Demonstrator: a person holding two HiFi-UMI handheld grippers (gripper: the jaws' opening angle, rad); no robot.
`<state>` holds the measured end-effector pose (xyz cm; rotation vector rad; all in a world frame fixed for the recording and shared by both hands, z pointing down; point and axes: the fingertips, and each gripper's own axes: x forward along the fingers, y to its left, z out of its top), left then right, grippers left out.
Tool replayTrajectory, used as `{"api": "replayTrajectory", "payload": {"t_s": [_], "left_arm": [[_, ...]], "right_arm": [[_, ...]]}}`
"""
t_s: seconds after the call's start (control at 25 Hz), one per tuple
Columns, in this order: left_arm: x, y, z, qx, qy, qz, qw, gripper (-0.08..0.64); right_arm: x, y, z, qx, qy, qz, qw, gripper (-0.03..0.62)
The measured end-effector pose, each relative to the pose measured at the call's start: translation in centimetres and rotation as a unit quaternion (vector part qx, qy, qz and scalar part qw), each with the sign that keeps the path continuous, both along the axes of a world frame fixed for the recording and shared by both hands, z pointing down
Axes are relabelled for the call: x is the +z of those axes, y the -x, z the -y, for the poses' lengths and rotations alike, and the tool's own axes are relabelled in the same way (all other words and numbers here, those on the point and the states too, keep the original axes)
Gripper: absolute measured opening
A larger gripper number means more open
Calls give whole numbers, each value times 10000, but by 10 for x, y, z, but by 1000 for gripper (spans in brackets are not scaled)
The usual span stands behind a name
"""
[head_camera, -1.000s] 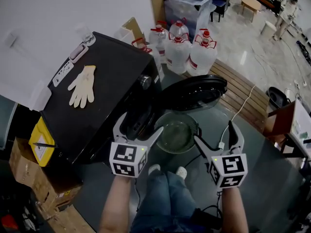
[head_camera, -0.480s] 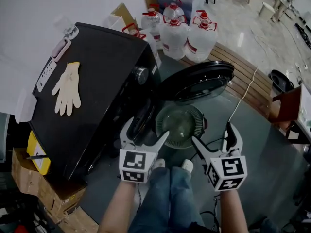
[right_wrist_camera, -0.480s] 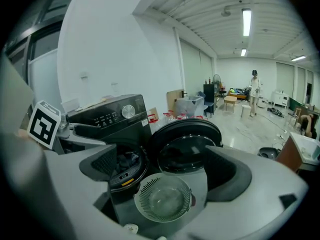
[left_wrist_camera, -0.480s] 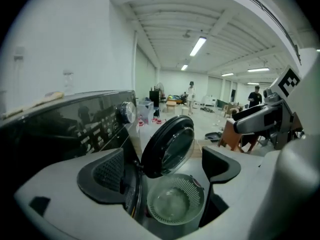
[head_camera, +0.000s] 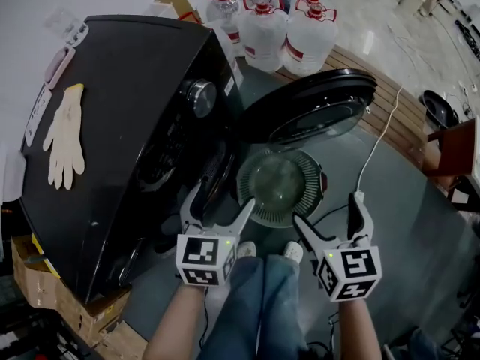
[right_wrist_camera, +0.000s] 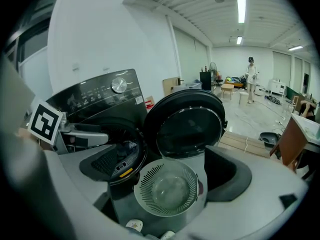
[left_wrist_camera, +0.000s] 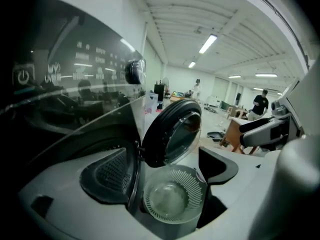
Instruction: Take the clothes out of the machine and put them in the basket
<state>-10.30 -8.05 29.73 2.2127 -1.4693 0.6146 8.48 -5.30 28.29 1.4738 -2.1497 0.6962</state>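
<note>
The clothes (right_wrist_camera: 126,147) lie inside the drum of the machine (head_camera: 127,111) as a dim bundle past the opening. The basket (head_camera: 281,187) on the floor just in front is empty, so I judge nothing is done beyond the door (head_camera: 319,107) standing open. My left gripper (head_camera: 221,201) has its jaws apart, just narrowed a little, with nothing between them; my right gripper (head_camera: 328,211) is spread wide, also empty. The door overhangs the basket's far rim, a cable (head_camera: 373,162) runs to its right, my shoes (head_camera: 292,252) sit just behind — the drum mouth itself looks unobstructed.
</note>
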Motion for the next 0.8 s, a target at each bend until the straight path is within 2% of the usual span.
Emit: {"api": "replayTrajectory", "payload": {"t_s": [0.24, 0.4, 0.8], "left_arm": [[52, 8, 4, -86, 167, 57, 9998, 446], [78, 18, 10, -145, 138, 218, 9996, 446], [150, 50, 14, -369, 241, 590, 9973, 446]], "right_arm": [[50, 12, 11, -119, 52, -23, 9999, 546], [77, 22, 18, -298, 52, -84, 9995, 546], [161, 30, 20, -383, 277, -149, 9988, 546]]}}
